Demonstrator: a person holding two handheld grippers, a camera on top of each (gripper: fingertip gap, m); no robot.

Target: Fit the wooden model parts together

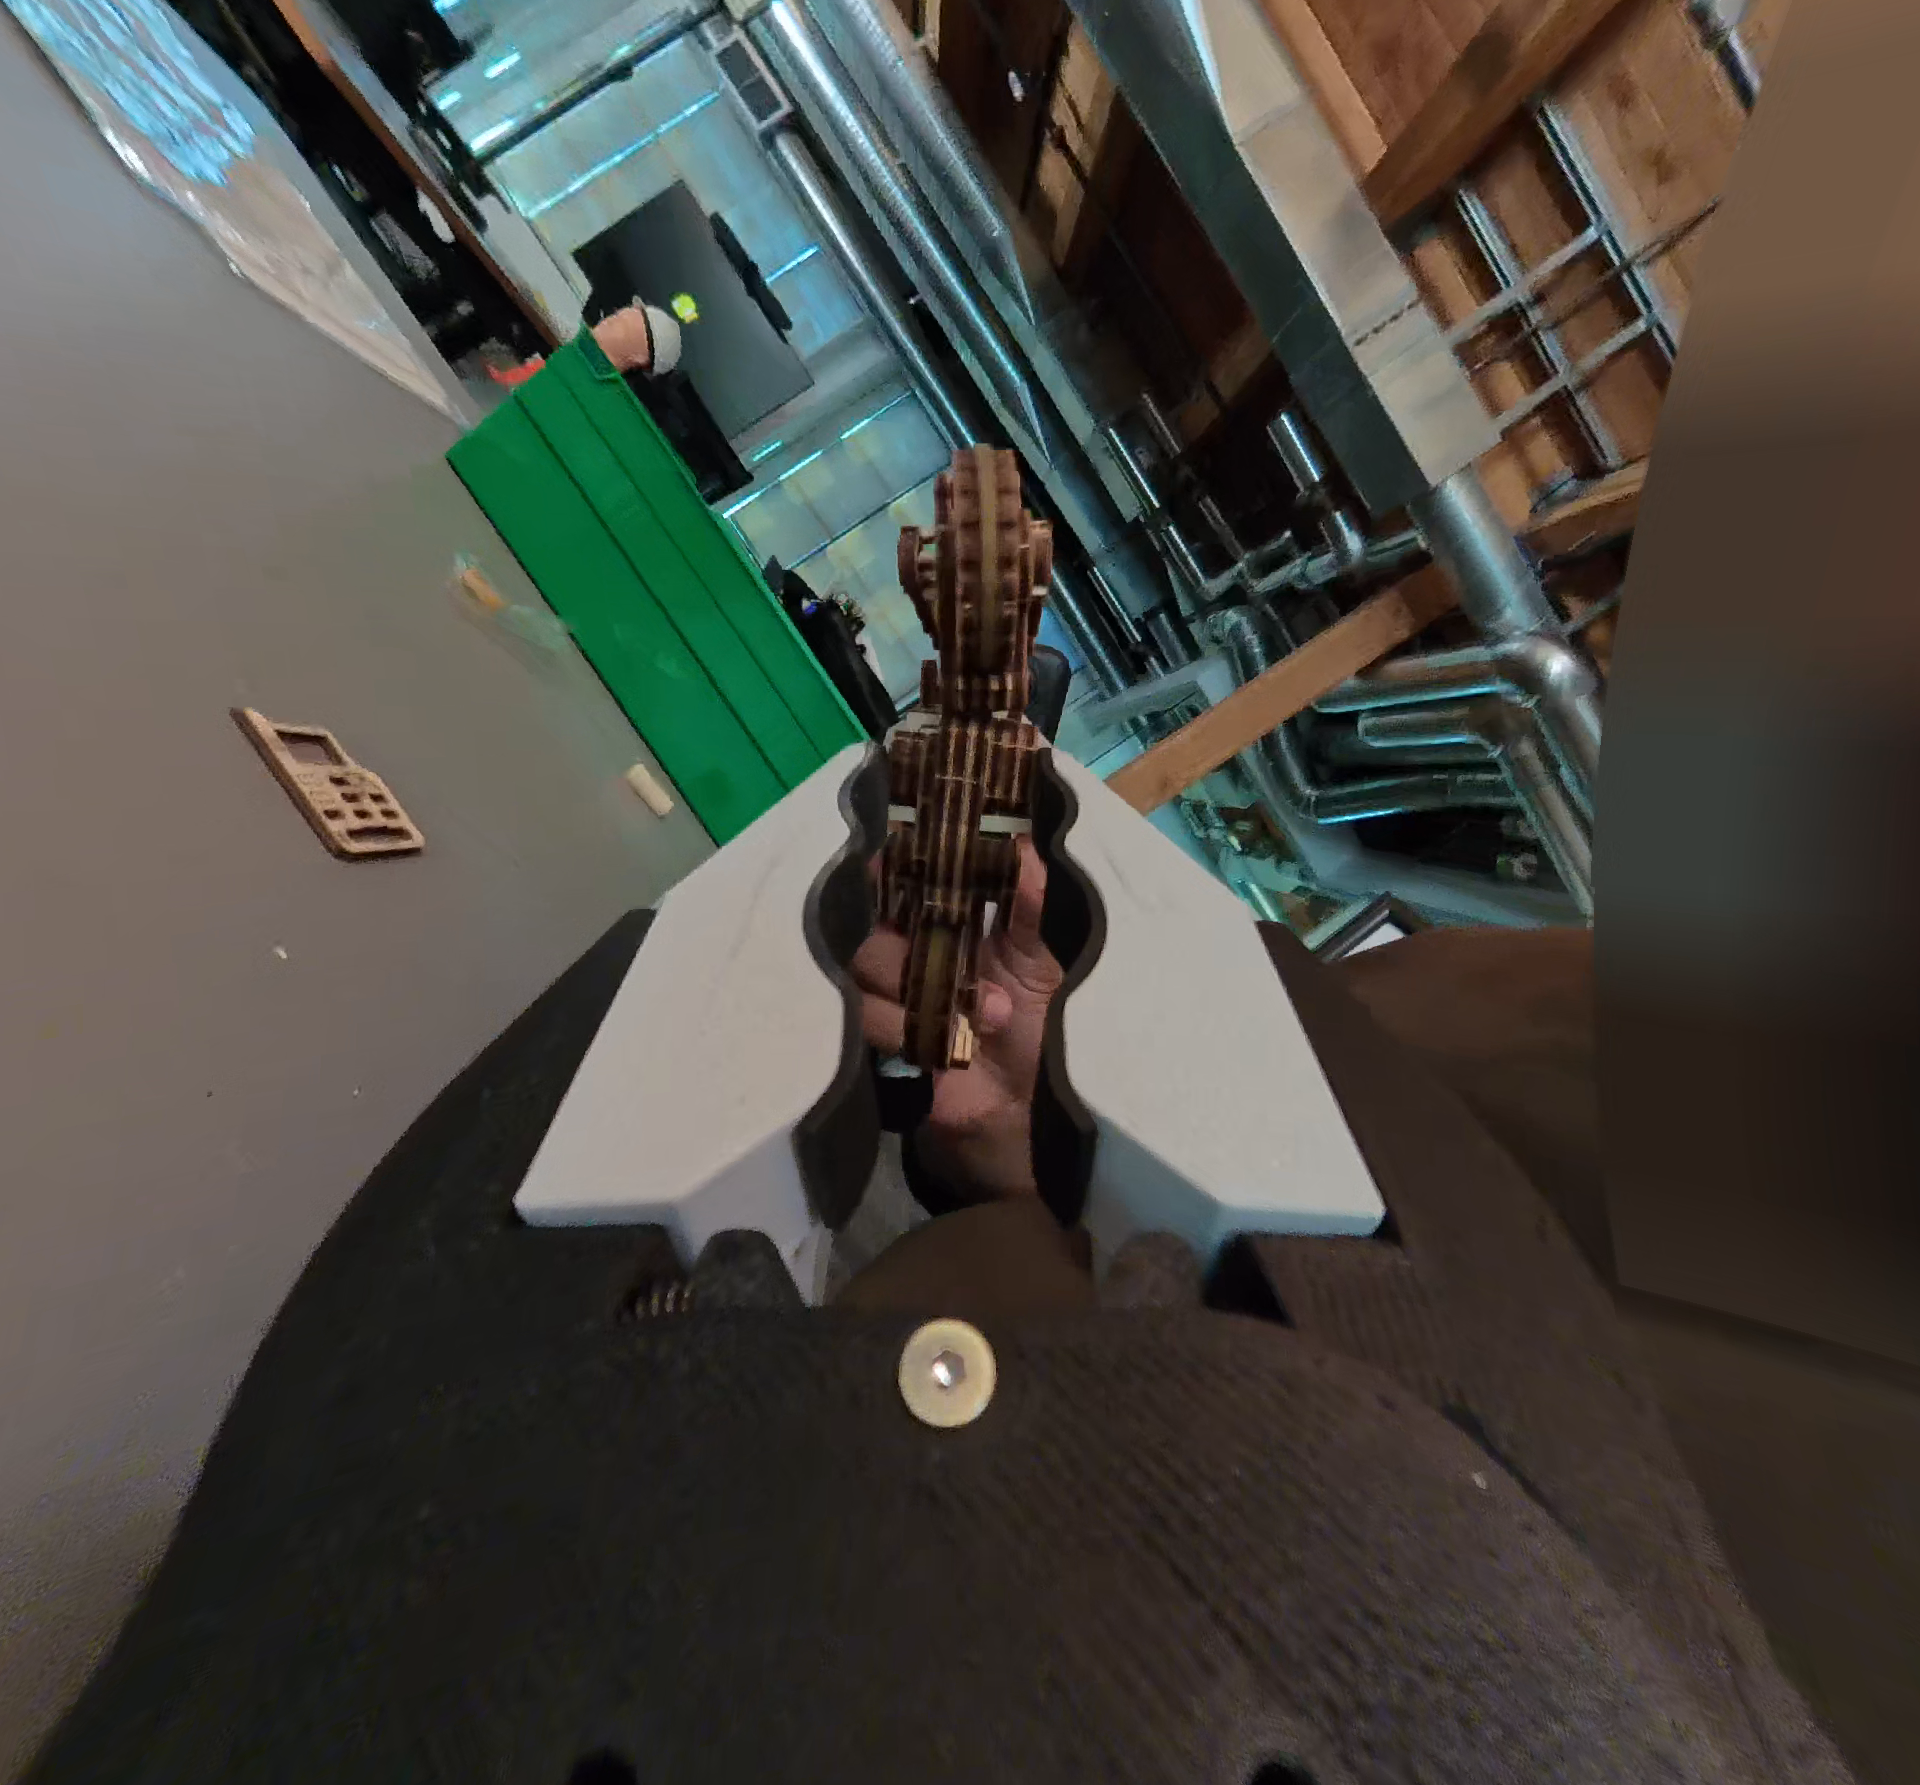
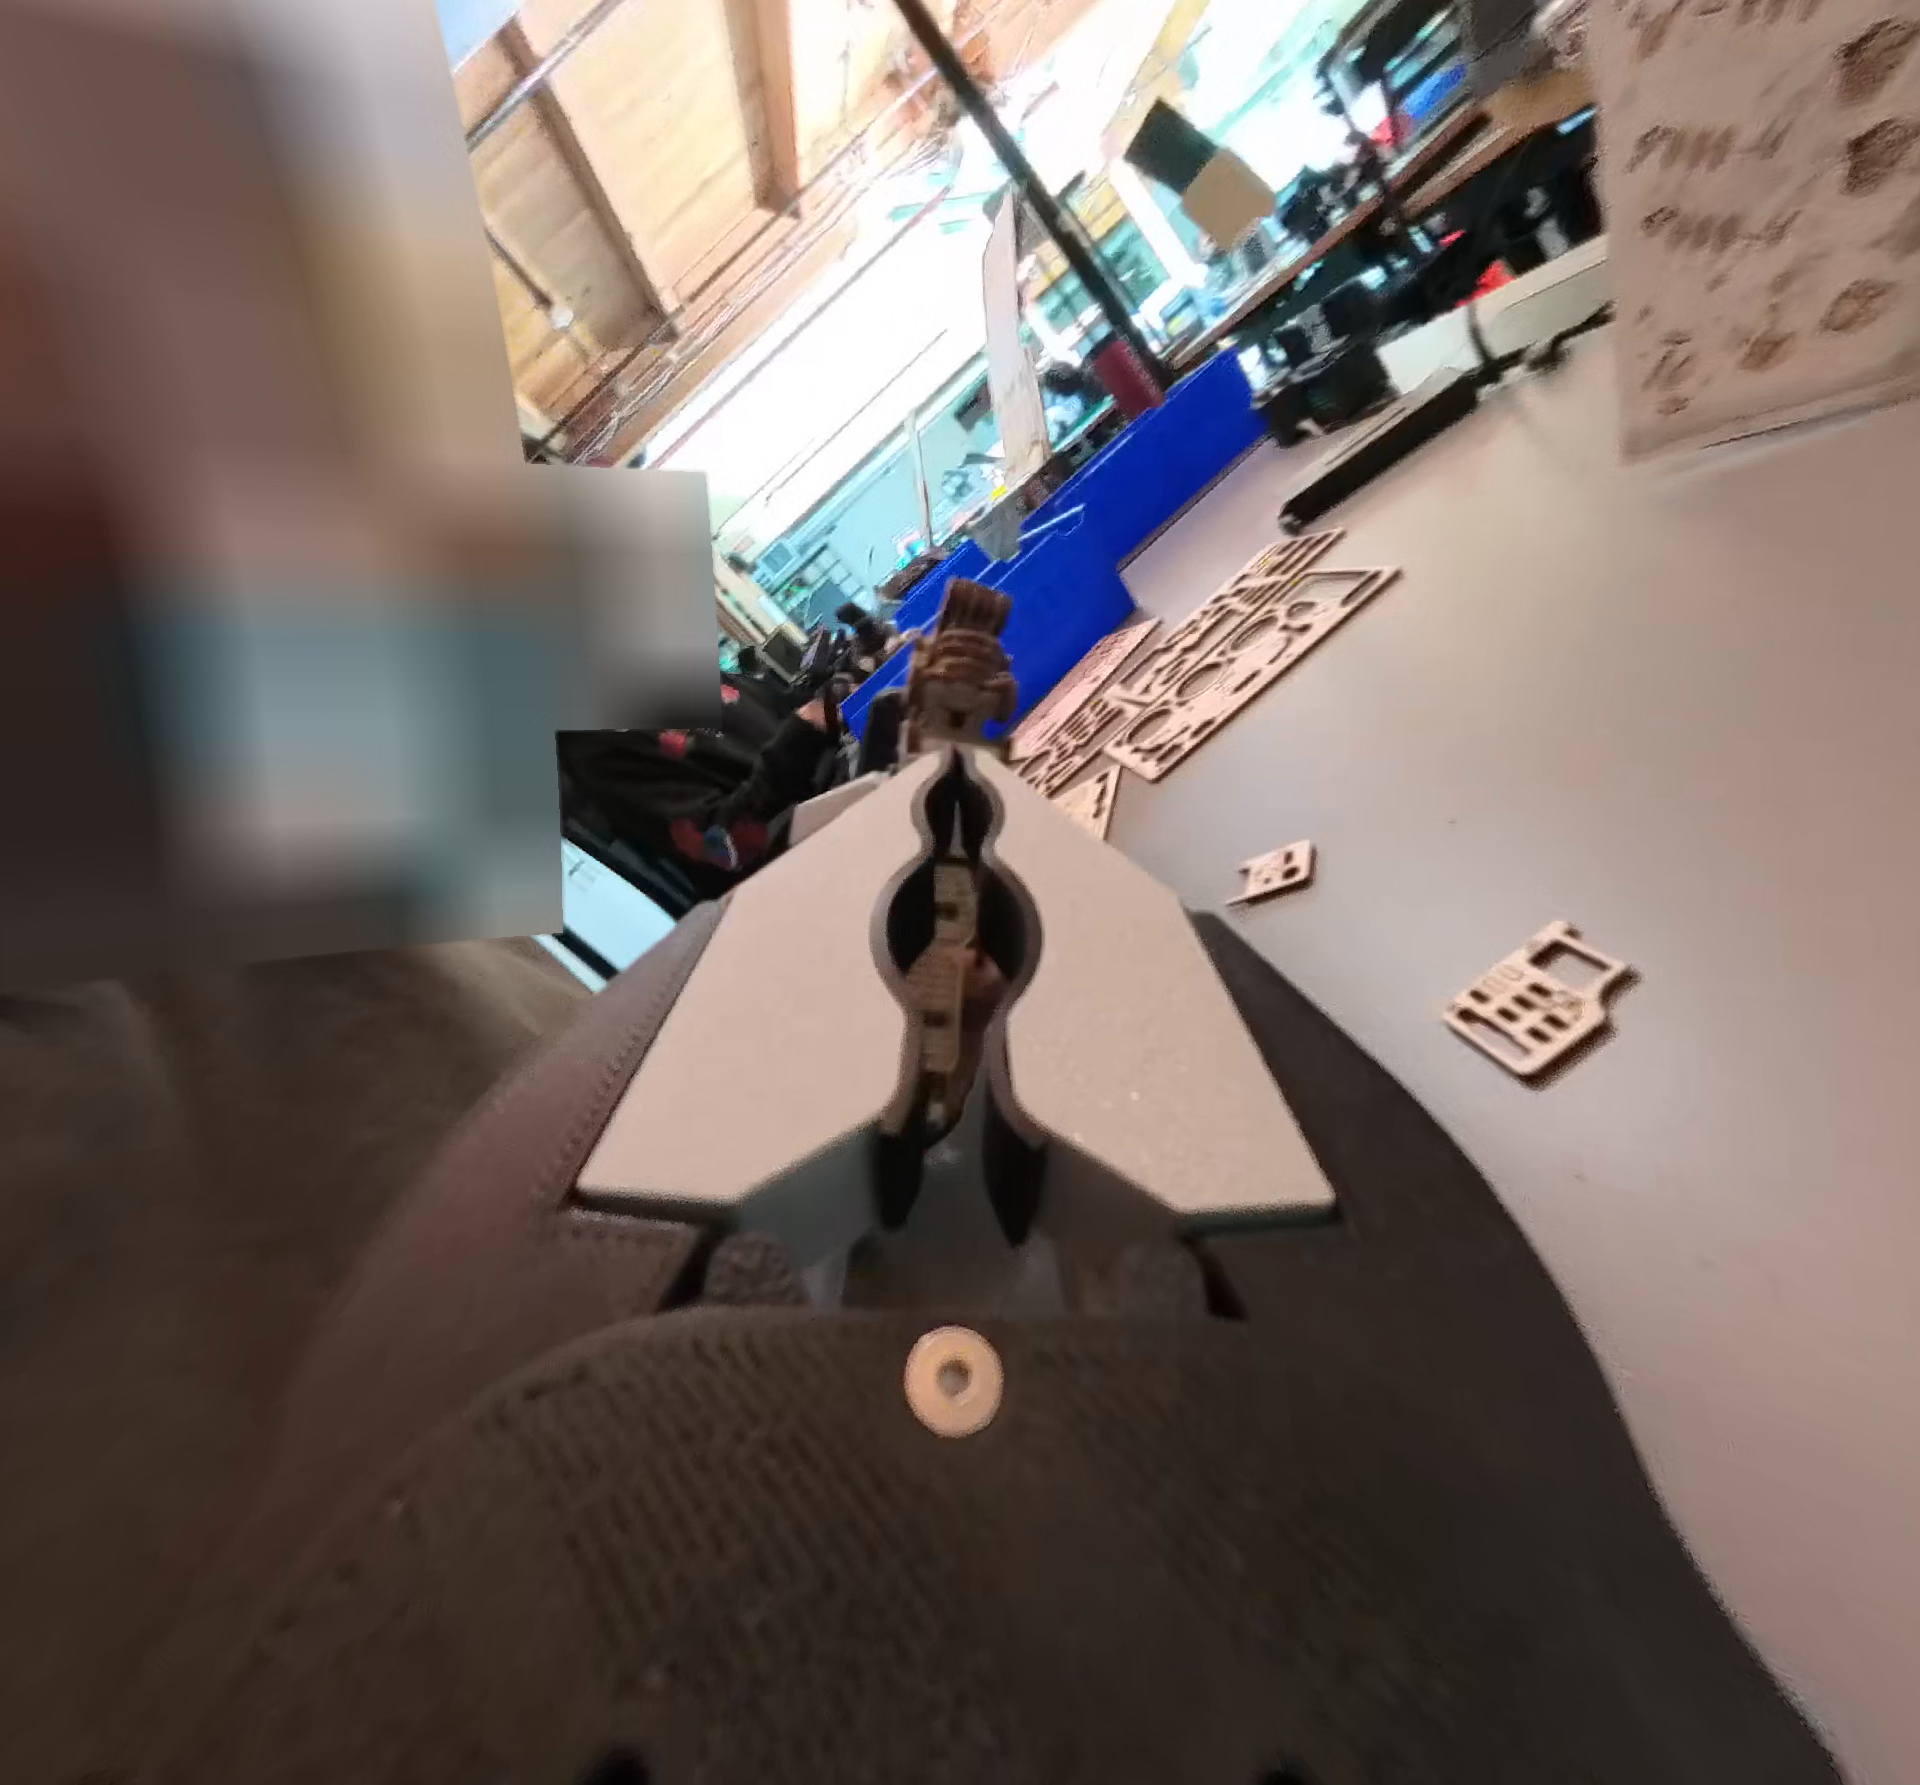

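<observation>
In the left wrist view my left gripper (image 1: pixel 956 774) is shut on a brown layered wooden model (image 1: pixel 971 592), which stands upright between the grey fingers (image 1: pixel 748 956) and sticks out past the tips. A person's hand (image 1: pixel 987 1039) shows behind the model's lower end. In the right wrist view my right gripper (image 2: pixel 951 764) is shut on a thin wooden part (image 2: pixel 948 987) seen edge-on between its fingers. A small wooden assembly (image 2: pixel 961 665) shows just beyond the tips; whether it touches the part I cannot tell.
Grey table (image 1: pixel 208 904) with a loose cut-out offcut (image 1: pixel 327 785) and a green bin (image 1: pixel 644 613). In the right wrist view: cut-out wooden sheets (image 2: pixel 1205 686), two small offcuts (image 2: pixel 1538 1008), a blue bin (image 2: pixel 1049 582), a printed sheet (image 2: pixel 1756 177), a black bar (image 2: pixel 1382 457). Across from one pair of fingers to the other is roughly 4 cm.
</observation>
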